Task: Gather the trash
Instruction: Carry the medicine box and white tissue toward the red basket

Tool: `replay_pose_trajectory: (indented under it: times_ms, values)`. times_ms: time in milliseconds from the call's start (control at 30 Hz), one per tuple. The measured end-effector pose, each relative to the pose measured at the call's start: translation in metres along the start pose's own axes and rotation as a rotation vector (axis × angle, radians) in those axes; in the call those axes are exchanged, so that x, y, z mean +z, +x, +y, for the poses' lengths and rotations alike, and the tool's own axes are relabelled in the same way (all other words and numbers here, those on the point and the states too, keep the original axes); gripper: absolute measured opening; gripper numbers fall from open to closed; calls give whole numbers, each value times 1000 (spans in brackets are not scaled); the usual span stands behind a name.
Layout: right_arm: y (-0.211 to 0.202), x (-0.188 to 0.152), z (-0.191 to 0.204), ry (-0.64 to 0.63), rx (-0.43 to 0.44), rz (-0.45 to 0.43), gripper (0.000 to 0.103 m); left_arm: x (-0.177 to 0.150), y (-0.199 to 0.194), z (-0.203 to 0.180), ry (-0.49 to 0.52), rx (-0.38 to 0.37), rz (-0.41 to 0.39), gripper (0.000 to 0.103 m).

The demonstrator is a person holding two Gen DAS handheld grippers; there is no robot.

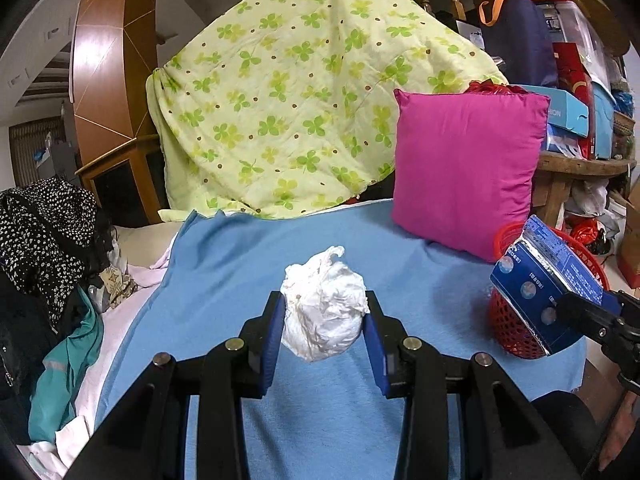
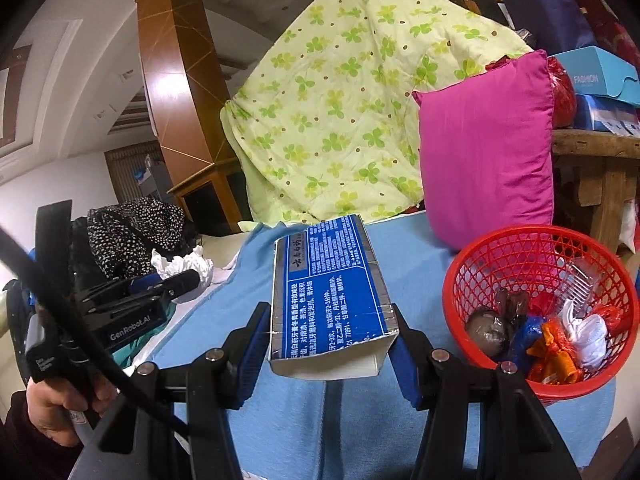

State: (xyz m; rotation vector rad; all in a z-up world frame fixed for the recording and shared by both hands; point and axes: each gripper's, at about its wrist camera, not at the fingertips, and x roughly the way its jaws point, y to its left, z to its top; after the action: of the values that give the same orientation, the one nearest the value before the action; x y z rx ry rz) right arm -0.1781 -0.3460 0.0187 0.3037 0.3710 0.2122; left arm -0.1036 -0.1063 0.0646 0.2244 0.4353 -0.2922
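Note:
My left gripper [image 1: 324, 316] is shut on a crumpled white tissue wad [image 1: 324, 304], lifted above the blue sheet [image 1: 224, 264]. My right gripper [image 2: 330, 340] is shut on a long blue and silver toothpaste carton [image 2: 328, 280], held by its near end, the far end pointing away. The same carton [image 1: 544, 284] shows at the right of the left wrist view, in front of the red mesh basket [image 1: 508, 332]. In the right wrist view the red basket [image 2: 480, 248] stands just right of the carton and holds several wrappers and a white mask. The left gripper [image 2: 188, 280] with its tissue [image 2: 180, 264] appears at the left there.
A magenta pillow [image 1: 468, 172] leans at the back right of the sheet, with a green clover quilt [image 1: 288, 108] draped behind it. Dark spotted clothes [image 1: 44, 232] and a teal jacket [image 1: 68, 364] are piled at the left. A wooden bench [image 2: 600, 164] with boxes stands beyond the basket.

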Motion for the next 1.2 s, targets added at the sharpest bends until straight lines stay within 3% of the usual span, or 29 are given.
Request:
replay_pose_trajectory:
  times_ms: [1200]
  values:
    - [-12, 4, -6, 5, 27, -36, 59, 3, -14, -9, 20, -1, -7, 40]
